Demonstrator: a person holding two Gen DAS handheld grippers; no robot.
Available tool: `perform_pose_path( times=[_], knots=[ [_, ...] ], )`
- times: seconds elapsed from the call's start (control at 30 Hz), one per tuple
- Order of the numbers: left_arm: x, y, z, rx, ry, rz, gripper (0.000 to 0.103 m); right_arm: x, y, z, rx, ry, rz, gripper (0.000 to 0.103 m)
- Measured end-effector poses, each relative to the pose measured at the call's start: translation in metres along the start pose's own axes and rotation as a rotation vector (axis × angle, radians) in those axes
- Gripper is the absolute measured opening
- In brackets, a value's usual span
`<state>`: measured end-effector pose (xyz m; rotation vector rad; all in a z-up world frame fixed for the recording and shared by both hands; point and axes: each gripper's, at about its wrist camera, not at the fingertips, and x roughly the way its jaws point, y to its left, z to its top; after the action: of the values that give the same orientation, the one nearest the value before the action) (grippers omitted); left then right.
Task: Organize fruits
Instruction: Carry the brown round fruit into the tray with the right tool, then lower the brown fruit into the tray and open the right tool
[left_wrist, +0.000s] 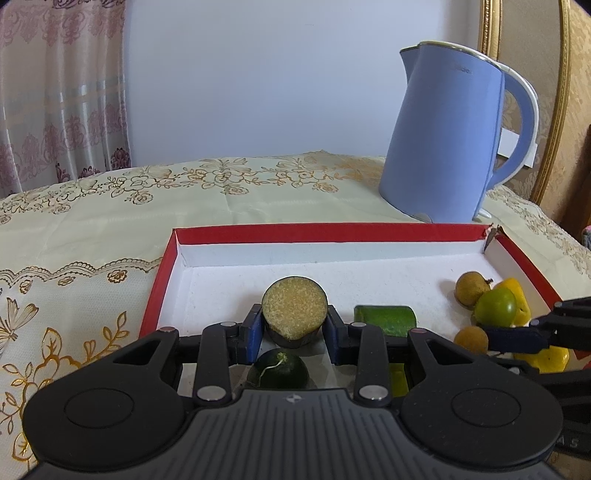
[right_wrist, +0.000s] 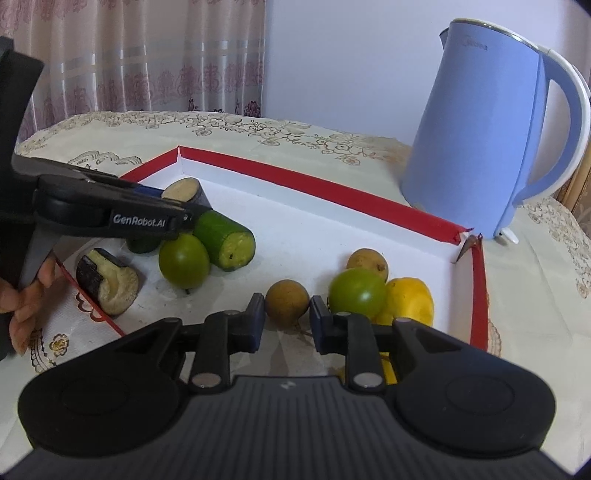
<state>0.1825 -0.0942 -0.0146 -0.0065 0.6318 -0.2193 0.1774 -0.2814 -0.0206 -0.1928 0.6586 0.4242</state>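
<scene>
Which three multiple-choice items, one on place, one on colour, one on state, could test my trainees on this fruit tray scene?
1. Where does the pale blue electric kettle stand?
A. Inside the tray
B. On the cloth behind the red-rimmed white tray
C. On a chair

2. What colour are the gripper pads?
A. Blue
B. Red
C. White

3. What does the left gripper hold?
A. Nothing
B. A lemon
C. The dark-skinned cut eggplant piece

Answers: B, kettle sits beyond the far rim; A, pads show blue; C, pads press both sides of the eggplant.
</scene>
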Motion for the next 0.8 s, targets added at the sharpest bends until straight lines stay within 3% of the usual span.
perform_pose_path(
  times=[0.3,0.5,0.8],
  knots=[
    [-0.013,-0.004,-0.011,0.028,0.003,0.001,0.032,-0.002,-0.010,-0.008,0.051,-0.035,0.038,0.026],
    [-0.025,-0.009,-0.021,0.081,0.005,0.066,0.032,-0.004,-0.011,-0.015,0.061,-0.076,0.043,0.026],
    [-0.029,-0.011,-0.023,0.050,0.005,0.056,0.032,-0.009,-0.015,-0.019,0.053,-0.079,0.041,0.025]
  ],
)
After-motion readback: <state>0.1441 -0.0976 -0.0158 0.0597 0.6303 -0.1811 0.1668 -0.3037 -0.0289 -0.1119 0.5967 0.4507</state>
